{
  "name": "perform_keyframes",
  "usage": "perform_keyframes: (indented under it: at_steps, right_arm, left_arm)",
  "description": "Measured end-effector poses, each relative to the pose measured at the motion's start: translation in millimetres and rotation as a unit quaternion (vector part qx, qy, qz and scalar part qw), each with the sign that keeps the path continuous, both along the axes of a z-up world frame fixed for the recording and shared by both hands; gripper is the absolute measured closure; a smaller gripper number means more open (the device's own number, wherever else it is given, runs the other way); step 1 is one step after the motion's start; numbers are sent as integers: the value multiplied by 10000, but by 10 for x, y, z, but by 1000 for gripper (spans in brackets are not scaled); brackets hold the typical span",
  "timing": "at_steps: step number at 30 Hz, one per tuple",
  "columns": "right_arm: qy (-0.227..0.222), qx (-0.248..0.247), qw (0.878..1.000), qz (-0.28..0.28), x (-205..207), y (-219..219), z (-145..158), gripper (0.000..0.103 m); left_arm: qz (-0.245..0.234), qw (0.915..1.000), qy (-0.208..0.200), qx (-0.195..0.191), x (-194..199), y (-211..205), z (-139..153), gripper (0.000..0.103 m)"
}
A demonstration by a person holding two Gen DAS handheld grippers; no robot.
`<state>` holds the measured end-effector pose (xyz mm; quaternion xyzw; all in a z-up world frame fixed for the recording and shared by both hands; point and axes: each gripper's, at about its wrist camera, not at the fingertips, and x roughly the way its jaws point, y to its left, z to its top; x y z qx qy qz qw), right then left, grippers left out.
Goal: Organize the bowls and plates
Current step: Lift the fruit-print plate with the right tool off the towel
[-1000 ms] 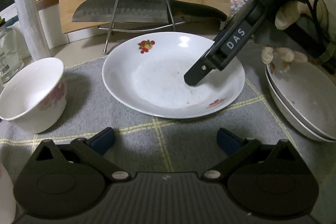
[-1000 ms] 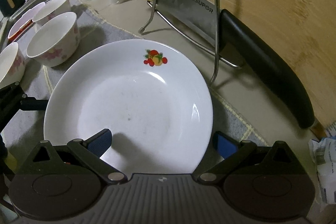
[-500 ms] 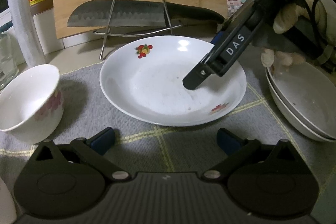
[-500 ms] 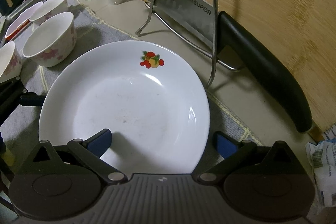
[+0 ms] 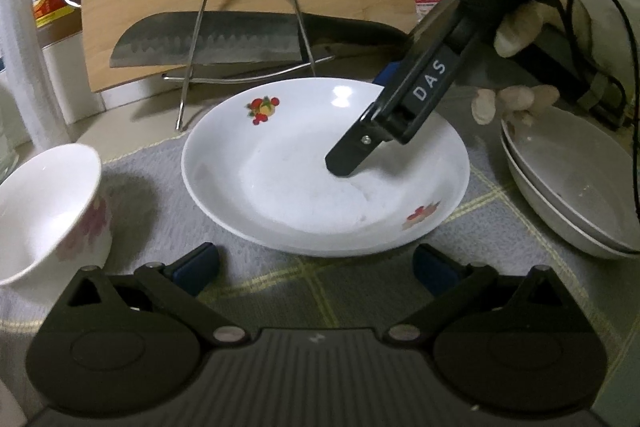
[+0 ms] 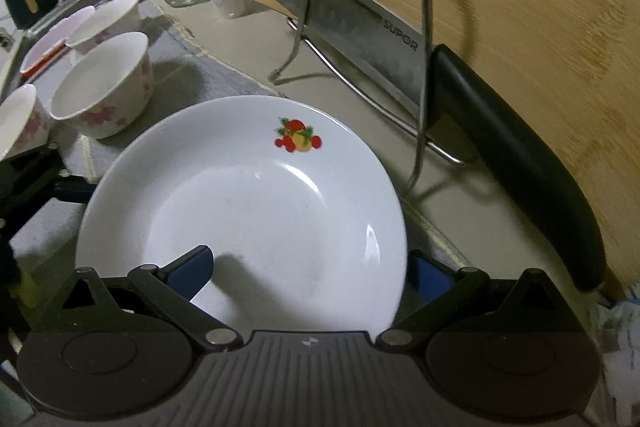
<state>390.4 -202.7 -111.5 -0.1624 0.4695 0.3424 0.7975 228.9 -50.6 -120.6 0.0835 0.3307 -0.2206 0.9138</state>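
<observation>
Right gripper: we see the right gripper (image 6: pixel 308 263) spread wide, straddling the near rim of the shallow white plate with the red fruit motif (image 6: pixel 244 211); one blue-padded finger (image 6: pixel 192 267) sits inside the dish, the other outside the rim. Not yet pinching anything.
Same, from the left camera: the black finger marked DAS (image 5: pixel 360 147) dips into the plate (image 5: pixel 280 187) from its far right side, a gloved hand (image 5: pixel 516 35) behind it.
Left gripper: the left gripper (image 5: pixel 316 267) is spread and empty, low over the grey mat with yellow check lines (image 5: pixel 320 291), just short of the plate's near edge.
Plate: lying flat on the mat, centre of the worktop; we judge it the piece in hand.
Done so far: two pale shallow dishes nested at the right (image 5: pixel 568 195) look like a stack started.
Left to do: white flower-printed bowls stand loose on the left (image 6: pixel 104 91), one close to the left gripper (image 5: pixel 44 211); more behind.
Surroundings: wire rack (image 6: pixel 368 27) holding a black-handled cleaver (image 6: pixel 360 31) against a bamboo board (image 6: pixel 520 7), near the plate's far rim.
Judgement: early to midway; the plate needs gripping and carrying to the stack, then the bowls gathered.
</observation>
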Motion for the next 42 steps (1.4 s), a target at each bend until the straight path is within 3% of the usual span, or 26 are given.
perform_keyframes:
  at_steps: [7,14,24,42]
  right_arm:
    - [479,502,9975,115,101,-87,58,0]
    - [667,606,9958,181,171,-87,75,0]
    - [783,623,9949,137,245,-37,81,0]
    - [748,604,9953,134,267,1,73,0]
  left_arm:
    - [-29,10000,-42,-6,44,-9,-2,0]
    - [-97,9998,-128,141,65,-34,10,0]
    - [-353,9984,-297,334,71,-58,0,0]
    - [-517,9983,-203,158,154,-16,-17,0]
